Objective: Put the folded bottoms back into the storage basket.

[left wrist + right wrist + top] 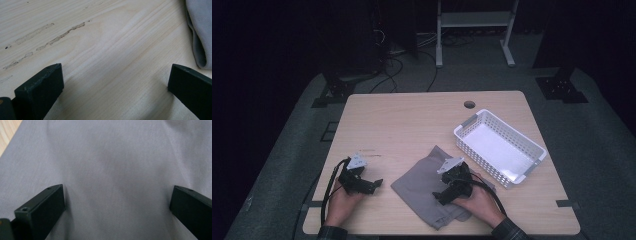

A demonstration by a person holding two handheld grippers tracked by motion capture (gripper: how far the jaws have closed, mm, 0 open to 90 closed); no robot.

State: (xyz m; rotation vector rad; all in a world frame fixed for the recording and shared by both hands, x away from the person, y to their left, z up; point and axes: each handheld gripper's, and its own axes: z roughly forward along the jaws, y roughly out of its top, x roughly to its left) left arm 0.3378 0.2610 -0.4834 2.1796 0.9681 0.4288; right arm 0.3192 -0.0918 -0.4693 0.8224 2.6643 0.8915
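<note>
1. cloth [424,187] lay folded on the table [412,120] near the front edge, just left of the white basket [499,147], which held nothing; judged early, nothing gripped or moved yet.
2. right gripper [117,202] hovered over the grey fabric, jaws wide apart, holding nothing.
3. left gripper [115,82] was over bare wood, jaws wide, holding nothing.
4. high view gave the basket and both hands; left gripper view gave the cloth's folded edge and scuffs [60,37] on the wood.

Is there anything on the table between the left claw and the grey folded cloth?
No. In the high view, bare light wooden tabletop separates the left claw from the grey folded cloth. The left gripper view shows the same bare wood before the cloth's edge.
</note>
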